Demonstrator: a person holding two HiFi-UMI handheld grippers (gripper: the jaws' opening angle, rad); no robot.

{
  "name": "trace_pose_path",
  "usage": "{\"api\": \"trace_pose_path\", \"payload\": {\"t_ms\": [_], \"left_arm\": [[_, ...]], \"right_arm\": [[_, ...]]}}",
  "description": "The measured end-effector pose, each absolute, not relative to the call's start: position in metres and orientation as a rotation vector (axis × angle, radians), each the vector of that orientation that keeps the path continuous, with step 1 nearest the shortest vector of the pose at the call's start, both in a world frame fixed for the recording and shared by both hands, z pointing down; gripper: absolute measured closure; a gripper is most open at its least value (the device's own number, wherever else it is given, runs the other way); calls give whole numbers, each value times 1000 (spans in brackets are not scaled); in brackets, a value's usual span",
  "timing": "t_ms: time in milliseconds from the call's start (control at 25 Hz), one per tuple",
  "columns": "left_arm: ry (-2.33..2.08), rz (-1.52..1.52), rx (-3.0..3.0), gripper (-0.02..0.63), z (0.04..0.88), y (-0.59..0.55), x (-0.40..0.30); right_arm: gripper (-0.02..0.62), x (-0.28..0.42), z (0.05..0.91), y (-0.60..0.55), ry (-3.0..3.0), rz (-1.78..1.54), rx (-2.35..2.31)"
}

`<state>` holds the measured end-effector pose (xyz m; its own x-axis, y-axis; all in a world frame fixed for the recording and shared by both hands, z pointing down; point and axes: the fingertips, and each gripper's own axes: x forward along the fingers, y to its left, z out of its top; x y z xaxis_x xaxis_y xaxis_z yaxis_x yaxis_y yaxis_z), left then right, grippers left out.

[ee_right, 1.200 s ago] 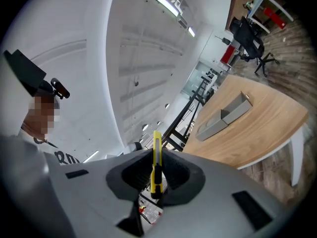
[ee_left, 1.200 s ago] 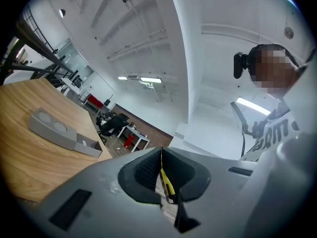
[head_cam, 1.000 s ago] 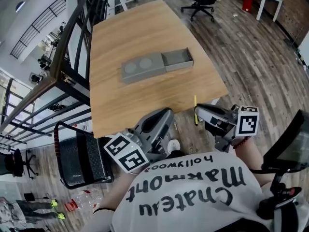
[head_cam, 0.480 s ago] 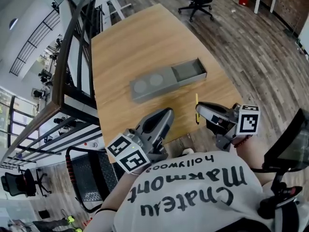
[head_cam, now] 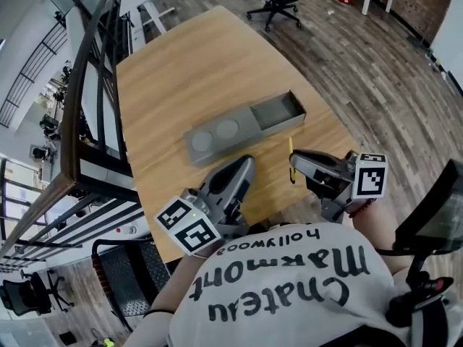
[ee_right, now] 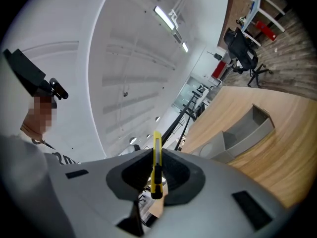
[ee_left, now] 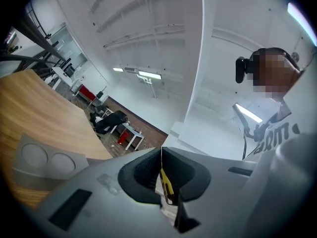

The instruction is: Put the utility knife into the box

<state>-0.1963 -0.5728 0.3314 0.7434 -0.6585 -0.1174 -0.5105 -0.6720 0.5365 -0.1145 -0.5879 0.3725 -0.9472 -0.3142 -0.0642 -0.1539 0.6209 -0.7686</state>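
Yellow utility knife [ee_right: 156,150] sits clamped on edge in the right tongs [head_cam: 295,159], short of the open box [head_cam: 281,112] ahead of them on the table [head_cam: 181,71], left tongs [head_cam: 244,167] pressed together, empty; so thin a pinch could let it pivot or drop.

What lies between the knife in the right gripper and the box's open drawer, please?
Only bare table: in the head view the utility knife in the right gripper stands short of the box.
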Motion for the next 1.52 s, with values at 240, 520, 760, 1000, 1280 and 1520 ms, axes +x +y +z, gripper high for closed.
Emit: {"api": "trace_pose_path", "payload": {"t_ms": [240,520,760,1000,1280,1520], "left_arm": [[-886,-445,2455,598,327,-581,-198],[-941,-473,2425,598,323,-598,-212],[-995,-516,2374,598,327,-608,-224],[-1067,-527,2369,598,319,-603,-232],[-1073,-539,2332,598,316,-619,-227],[-1094,-548,2296,598,322,-622,-222]], "right_arm": [[538,-114,368,-599,2677,-1238,-402],[538,-129,363,-618,2702,-1254,-344],[538,-138,367,-628,2728,-1264,-299],[538,-137,360,-625,2747,-1277,-280],[538,-132,356,-647,2792,-1281,-277],[538,-133,358,-652,2783,-1307,-242]]}}
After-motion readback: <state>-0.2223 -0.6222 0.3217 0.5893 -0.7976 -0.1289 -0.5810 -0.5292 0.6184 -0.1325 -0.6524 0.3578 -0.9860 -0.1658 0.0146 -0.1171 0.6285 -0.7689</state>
